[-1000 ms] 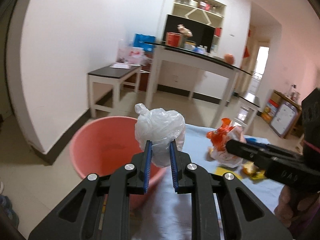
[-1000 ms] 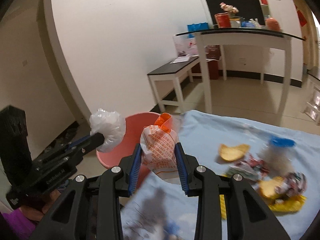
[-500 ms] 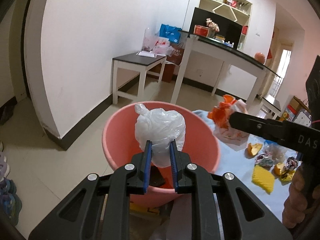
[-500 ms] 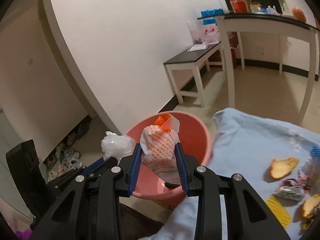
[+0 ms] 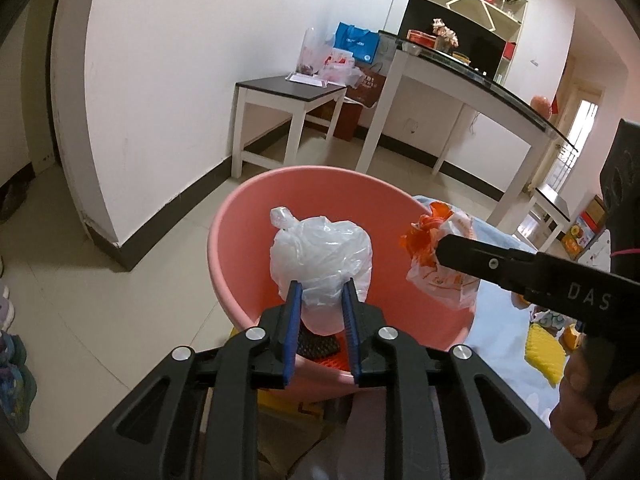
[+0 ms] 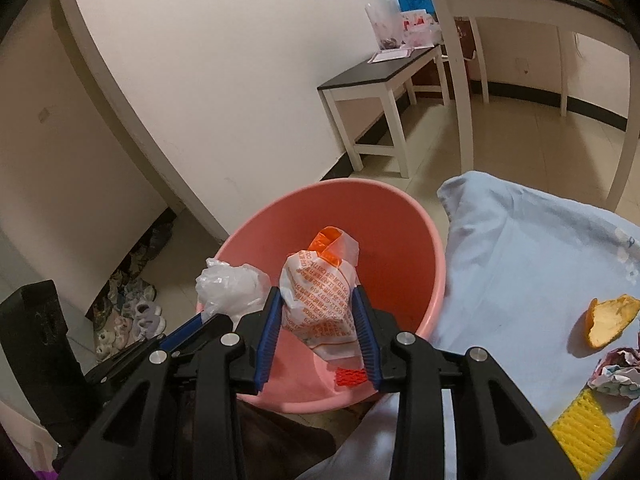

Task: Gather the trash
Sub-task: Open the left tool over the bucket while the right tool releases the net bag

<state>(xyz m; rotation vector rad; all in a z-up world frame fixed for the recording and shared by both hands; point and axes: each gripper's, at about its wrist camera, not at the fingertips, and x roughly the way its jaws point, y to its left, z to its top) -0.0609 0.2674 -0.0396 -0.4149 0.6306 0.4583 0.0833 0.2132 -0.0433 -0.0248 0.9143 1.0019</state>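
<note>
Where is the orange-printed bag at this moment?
In the right wrist view the orange-printed bag sits between the opening right gripper fingers, over the pink basin, right of the clear bag.

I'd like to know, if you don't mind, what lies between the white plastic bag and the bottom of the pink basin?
Only air: in the left wrist view the white plastic bag hangs in the opening left gripper above the pink basin, whose floor holds dark and orange scraps.

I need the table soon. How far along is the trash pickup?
Done: a few scraps already lie in the pink bucket. In hand: the left gripper has a clear bag and the right gripper an orange-printed bag, both over the bucket, jaws opening. Left: orange peel, a crumpled wrapper and yellow foam netting on the blue cloth.
</note>
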